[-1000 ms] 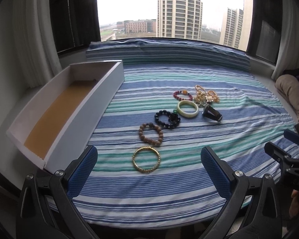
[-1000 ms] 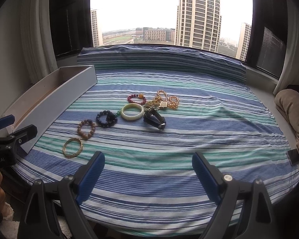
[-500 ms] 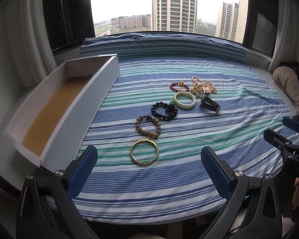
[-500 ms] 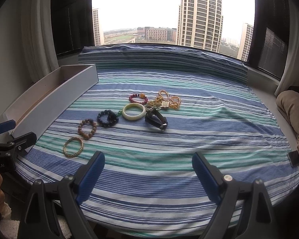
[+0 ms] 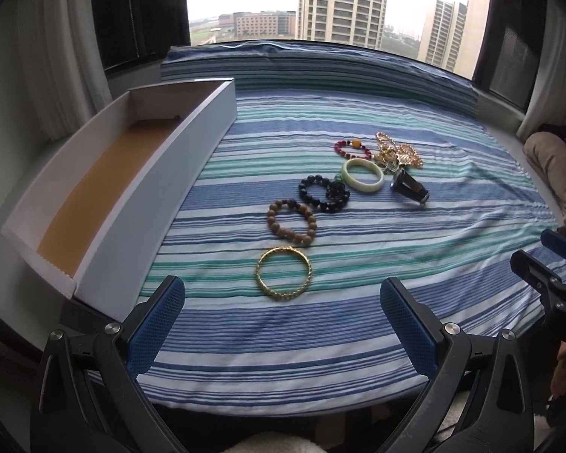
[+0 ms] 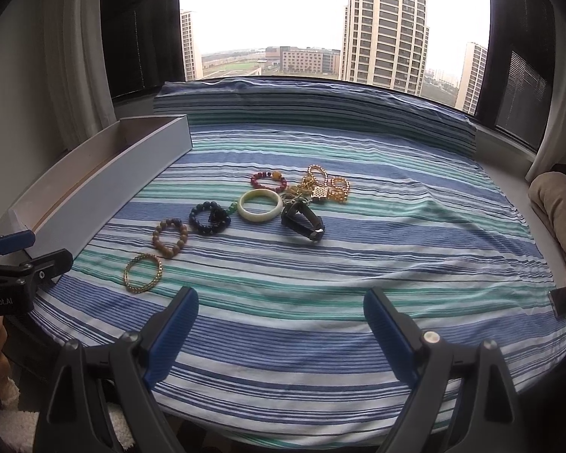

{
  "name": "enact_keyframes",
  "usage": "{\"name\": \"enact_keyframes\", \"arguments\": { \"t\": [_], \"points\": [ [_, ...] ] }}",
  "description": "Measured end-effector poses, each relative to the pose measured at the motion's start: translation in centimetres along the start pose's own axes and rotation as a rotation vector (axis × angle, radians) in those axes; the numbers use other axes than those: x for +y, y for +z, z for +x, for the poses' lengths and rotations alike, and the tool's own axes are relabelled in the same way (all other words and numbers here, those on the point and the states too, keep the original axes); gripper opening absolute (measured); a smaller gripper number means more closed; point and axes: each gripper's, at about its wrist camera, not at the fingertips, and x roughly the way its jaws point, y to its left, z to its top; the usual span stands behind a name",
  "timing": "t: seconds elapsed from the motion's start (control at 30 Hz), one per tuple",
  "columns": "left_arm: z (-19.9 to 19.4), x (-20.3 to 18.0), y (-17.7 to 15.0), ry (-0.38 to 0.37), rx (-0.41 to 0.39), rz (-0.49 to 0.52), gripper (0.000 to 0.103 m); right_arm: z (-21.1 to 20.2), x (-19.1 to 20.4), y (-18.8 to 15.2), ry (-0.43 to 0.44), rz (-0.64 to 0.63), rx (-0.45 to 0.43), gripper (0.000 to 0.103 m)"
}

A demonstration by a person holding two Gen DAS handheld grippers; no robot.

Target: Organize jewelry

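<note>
Where stripes run, gold bangle (image 5: 283, 275), bead bracelets (image 5: 291, 221), pale jade ring (image 5: 362, 174).

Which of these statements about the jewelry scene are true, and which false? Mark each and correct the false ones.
1. The white box already holds a bracelet. False: only its tan floor shows.
2. The gold bangle lies nearest the left gripper. True.
3. The right gripper is shut on the jade bangle. False: it is open and holds nothing.
4. The jewelry lies on a striped cloth. True.
5. The wooden bead bracelet rests between the gold bangle and the dark bead bracelet. True.
</note>
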Motion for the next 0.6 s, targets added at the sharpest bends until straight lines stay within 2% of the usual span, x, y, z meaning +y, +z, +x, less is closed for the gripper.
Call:
{"name": "enact_keyframes", "arguments": {
  "t": [0.6],
  "points": [
    [2.6, 0.4, -0.6, -0.001, 0.081, -0.008, 0.103, 0.6, 0.5, -0.2, 0.012, -0.01, 0.022, 0.091]
  ]
}}
